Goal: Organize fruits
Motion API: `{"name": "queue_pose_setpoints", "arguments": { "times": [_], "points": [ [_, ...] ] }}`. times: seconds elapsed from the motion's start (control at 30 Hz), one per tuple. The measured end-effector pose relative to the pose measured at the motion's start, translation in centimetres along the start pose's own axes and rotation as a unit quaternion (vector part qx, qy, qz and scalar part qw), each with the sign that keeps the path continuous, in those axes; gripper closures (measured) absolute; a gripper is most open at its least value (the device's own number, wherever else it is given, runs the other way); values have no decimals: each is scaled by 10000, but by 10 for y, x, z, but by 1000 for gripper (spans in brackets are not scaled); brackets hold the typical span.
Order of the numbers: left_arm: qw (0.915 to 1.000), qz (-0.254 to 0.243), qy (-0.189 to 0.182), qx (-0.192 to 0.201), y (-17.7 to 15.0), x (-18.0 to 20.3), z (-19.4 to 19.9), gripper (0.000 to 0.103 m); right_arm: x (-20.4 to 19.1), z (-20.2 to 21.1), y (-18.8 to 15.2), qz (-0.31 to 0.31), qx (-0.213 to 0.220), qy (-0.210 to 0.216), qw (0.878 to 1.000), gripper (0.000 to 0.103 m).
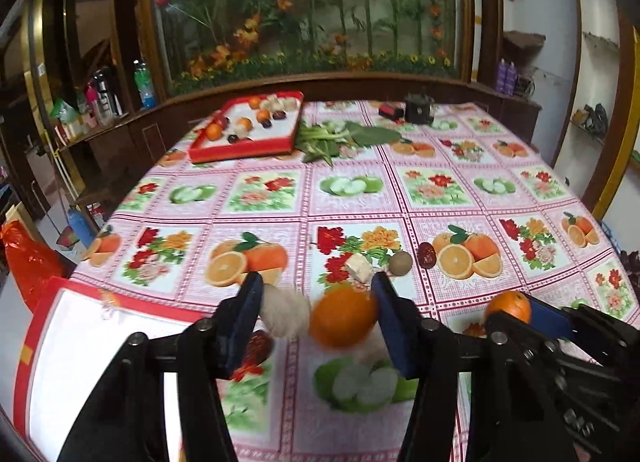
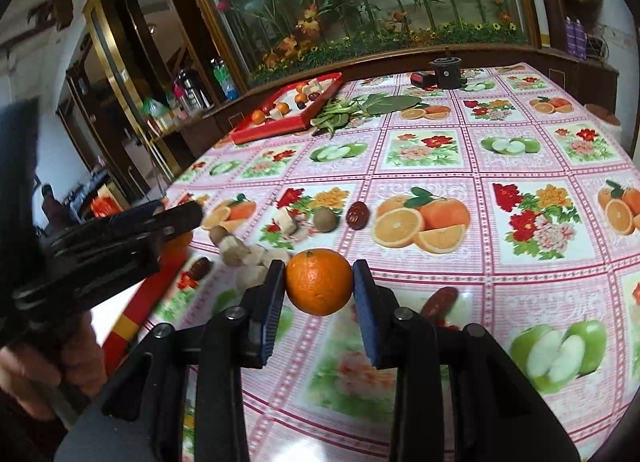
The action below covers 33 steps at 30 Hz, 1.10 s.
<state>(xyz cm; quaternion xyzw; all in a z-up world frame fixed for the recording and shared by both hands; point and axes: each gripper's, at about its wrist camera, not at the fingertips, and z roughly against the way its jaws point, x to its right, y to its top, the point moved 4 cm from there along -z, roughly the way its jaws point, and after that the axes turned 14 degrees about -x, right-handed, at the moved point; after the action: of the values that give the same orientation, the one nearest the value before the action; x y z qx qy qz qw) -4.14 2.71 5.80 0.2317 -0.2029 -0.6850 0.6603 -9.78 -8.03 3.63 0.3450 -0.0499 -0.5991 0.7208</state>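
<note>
Right gripper [image 2: 319, 289]: my fingers pinch an orange [image 2: 319, 286] above the table [image 2: 520, 165]. Left gripper [image 1: 316, 312]: fingers spread around another orange [image 1: 343, 316]. Near tray [image 1: 80, 342] empty; loose fruit remains.

We see even indoor light, ceiling lamps glinting on the glass panel [image 1: 304, 9] far beyond the fingertips; fisheye bending at edges, motion blur between the fingers.
</note>
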Motion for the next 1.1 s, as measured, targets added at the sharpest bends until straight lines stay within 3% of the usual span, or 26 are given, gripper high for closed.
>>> {"name": "queue_pose_setpoints", "arguments": {
  "times": [0.27,0.47,0.57,0.63,0.8,0.97,1.1],
  "points": [
    [9995,228,38,193,-15,-29,25,57,-35,-4,-1,107,-34,61,9999,67],
    [9985,493,-173,-149,-31,-60,15,57,-27,4,-5,66,7,-148,9999,67],
    [9969,377,-327,-602,-49,-67,9,54,-20,4,-8,63,-27,-213,9997,67],
    [9963,211,-402,-725,-60,-64,10,42,-19,1,-10,62,-72,-199,9998,67],
    [9960,-155,-205,-861,-79,-61,11,31,-25,-9,-18,249,-180,-106,9995,67],
    [9930,-329,-395,-1066,-81,-46,-5,31,-22,-14,-18,130,-300,123,9994,67],
    [9926,-403,-133,-1136,-72,-40,-24,31,-22,-13,-19,143,-295,144,9994,67]
  ]
}}
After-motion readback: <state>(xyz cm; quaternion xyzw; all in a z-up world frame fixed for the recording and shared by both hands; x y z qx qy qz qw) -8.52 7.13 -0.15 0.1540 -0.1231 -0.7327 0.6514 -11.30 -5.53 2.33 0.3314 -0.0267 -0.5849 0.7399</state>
